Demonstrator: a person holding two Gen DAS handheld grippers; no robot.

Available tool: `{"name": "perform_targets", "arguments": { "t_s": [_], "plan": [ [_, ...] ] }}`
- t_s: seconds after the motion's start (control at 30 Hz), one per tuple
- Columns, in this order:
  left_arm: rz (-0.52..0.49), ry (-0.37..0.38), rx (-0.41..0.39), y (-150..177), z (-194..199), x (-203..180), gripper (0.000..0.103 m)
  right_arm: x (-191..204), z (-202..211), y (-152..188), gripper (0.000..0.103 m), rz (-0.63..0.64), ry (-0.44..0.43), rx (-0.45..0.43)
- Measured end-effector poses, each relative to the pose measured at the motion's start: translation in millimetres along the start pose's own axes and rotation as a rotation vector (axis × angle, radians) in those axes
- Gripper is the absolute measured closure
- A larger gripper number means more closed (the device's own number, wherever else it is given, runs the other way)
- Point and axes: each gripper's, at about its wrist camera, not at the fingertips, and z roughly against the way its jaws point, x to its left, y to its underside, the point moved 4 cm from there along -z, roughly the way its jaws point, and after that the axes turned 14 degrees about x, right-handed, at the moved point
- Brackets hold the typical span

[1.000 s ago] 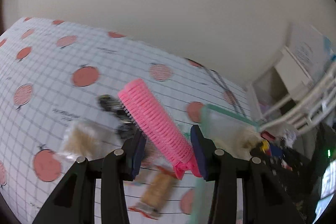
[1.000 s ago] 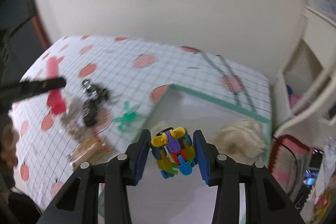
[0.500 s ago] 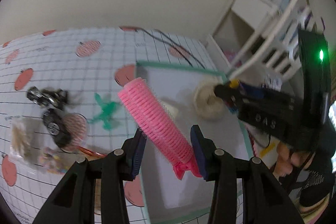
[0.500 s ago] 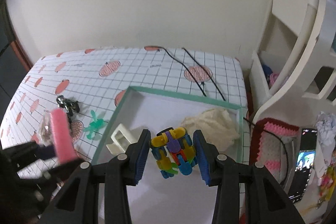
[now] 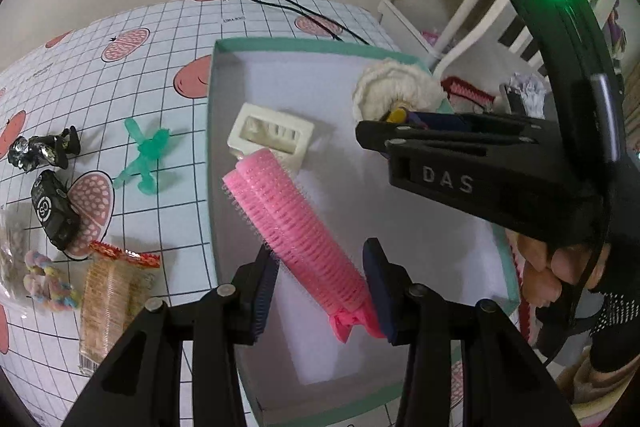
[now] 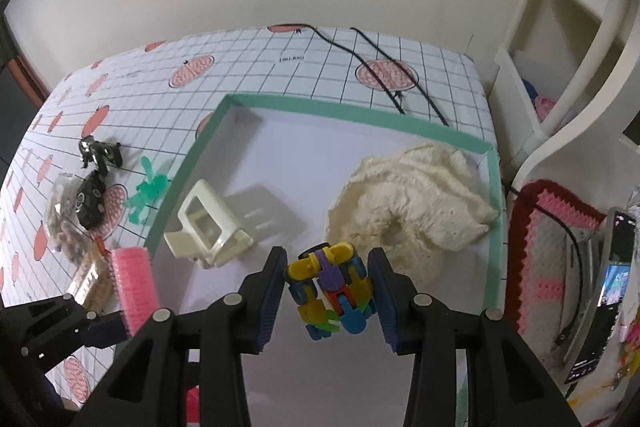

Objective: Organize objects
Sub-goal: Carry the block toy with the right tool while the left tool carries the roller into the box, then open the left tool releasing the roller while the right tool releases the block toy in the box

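Note:
My left gripper (image 5: 320, 291) is shut on a pink hair roller (image 5: 296, 227), which hangs over the near left part of a white tray with a green rim (image 5: 304, 45). My right gripper (image 6: 328, 297) is shut on a multicoloured block toy (image 6: 330, 285), held above the tray (image 6: 352, 111) in front of a cream knitted cloth (image 6: 416, 195). A cream plastic holder (image 6: 208, 227) lies inside the tray at its left side. In the right wrist view the roller (image 6: 132, 287) shows at lower left in the left gripper.
On the checked tablecloth left of the tray lie a green plastic figure (image 5: 146, 157), two black toy cars (image 5: 54, 215), a biscuit packet (image 5: 112, 303) and a pastel candy bag (image 5: 44, 279). White shelves (image 6: 560, 67), a crocheted mat (image 6: 560, 235) and a phone (image 6: 616, 291) stand to the right.
Both grippers have sunk toward the tray. The left one swung right from over the tablecloth to over the tray, with the roller still held. The right one kept its block toy.

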Motion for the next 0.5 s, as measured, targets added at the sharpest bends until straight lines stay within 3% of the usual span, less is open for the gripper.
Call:
{"name": "perform_targets", "arguments": {
  "t_s": [0.5],
  "plan": [
    [-0.018, -0.04, 0.046, 8.7, -16.9, 2.9, 0.058, 1.9, -16.0, 5.3, 0.058, 0.01, 0.004, 0.037]
  ]
}}
